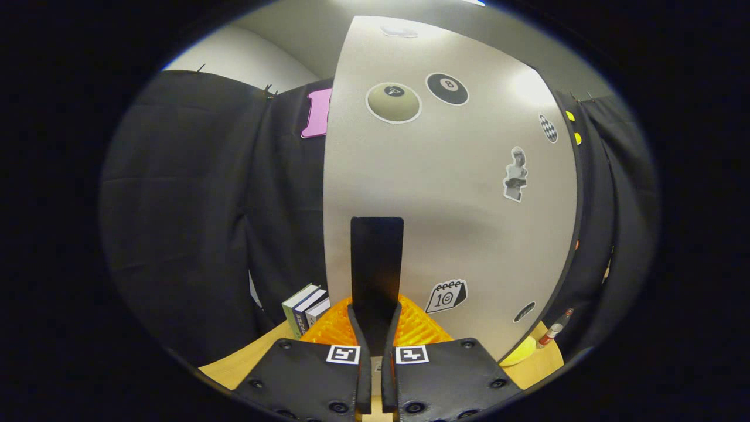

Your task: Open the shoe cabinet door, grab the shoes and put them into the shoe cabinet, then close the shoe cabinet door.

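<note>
The jaws were drawn nearly together. The gripper was clamped on a flat dark handle that rose upright from between the fingertips, and as far as I could see both fingers bore on its sides. The handle stood against the pale shoe cabinet door, low on the panel and nearer its left edge than its right. From this angle I could not tell whether the door was ajar or flush with the cabinet.

I judged the door to be a stiff, light board that would swing on hinges rather than flex. The handle looked rigid, thin and smooth-faced, so the hold was best kept square across its two flat sides and low, where the fingers sat. A smooth slab like that could slip out if I pulled at an angle, so I would follow the door's arc.

A calendar sticker was on the door just right of the handle, with an eight-ball sticker high above. Behind the fingertips lay an orange ribbed thing; I could not tell what it was. A few books stood to the left on the wooden tabletop, beside the door's edge. To the right, past the door's lower corner, were a yellow object and a small marker.
</note>
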Available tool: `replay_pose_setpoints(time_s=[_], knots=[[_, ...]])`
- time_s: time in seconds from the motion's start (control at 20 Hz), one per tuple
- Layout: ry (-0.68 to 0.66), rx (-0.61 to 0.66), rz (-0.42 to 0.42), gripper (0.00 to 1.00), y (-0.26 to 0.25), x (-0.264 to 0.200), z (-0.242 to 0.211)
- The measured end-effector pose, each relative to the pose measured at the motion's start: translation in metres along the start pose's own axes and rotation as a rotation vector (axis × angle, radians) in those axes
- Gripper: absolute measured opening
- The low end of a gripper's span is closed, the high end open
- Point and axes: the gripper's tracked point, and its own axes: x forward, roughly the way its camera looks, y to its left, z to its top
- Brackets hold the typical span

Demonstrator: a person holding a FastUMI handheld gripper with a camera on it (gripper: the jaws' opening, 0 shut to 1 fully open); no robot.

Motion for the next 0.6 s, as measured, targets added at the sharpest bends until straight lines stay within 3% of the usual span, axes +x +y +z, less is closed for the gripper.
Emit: replay_pose_setpoints(time_s=[0.6], knots=[[-0.009, -0.021, 0.011, 0.08, -0.039, -0.063, -0.007]])
